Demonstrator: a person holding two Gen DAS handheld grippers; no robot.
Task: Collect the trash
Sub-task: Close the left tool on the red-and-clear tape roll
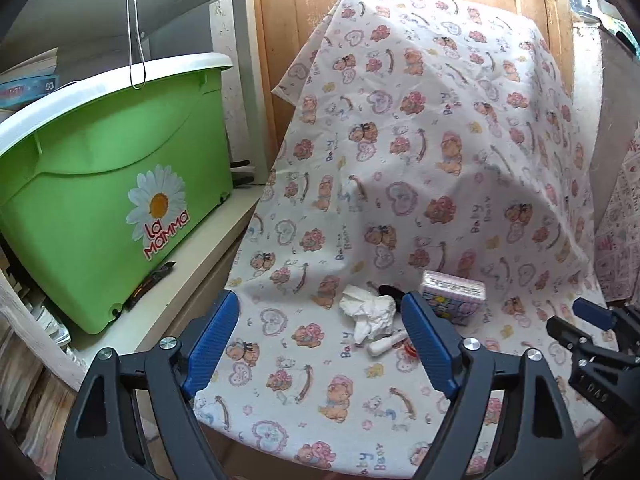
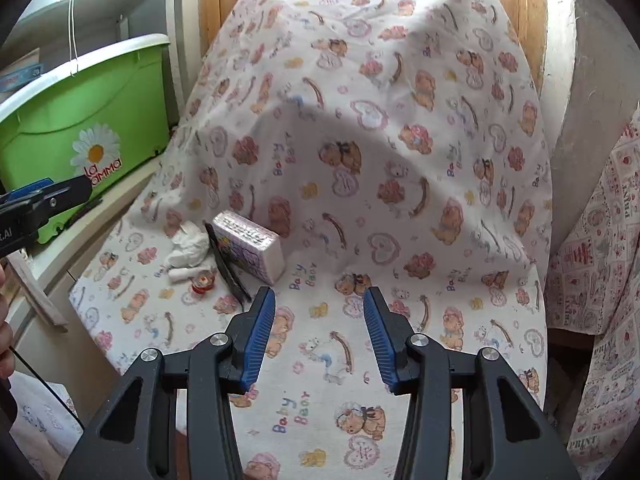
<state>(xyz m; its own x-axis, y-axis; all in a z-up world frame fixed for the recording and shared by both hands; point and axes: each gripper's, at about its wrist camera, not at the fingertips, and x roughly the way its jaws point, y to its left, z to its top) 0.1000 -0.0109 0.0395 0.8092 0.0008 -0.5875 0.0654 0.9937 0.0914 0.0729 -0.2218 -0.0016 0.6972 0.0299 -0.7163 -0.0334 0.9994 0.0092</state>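
A crumpled white tissue (image 1: 368, 312) (image 2: 188, 246) lies on the bear-print cloth (image 1: 400, 160) (image 2: 400, 140). Beside it are a small white tube (image 1: 386, 344) (image 2: 186, 273), a red cap (image 1: 410, 349) (image 2: 203, 282), a thin black strip (image 2: 228, 268) and a pink-and-blue tissue pack (image 1: 452, 296) (image 2: 250, 246). My left gripper (image 1: 320, 300) (image 2: 52, 194) hovers open, above and short of the tissue, holding nothing. My right gripper (image 2: 319, 296) (image 1: 576, 322) is open and empty over bare cloth, to the right of the pile.
A green bin (image 1: 108, 200) (image 2: 80, 136) with a white rim stands on a pale shelf (image 1: 192, 280) to the left of the cloth. A wooden door (image 1: 312, 20) is behind. Another patterned cloth (image 2: 600, 260) hangs at right. A hand (image 2: 5, 320) shows at the left edge.
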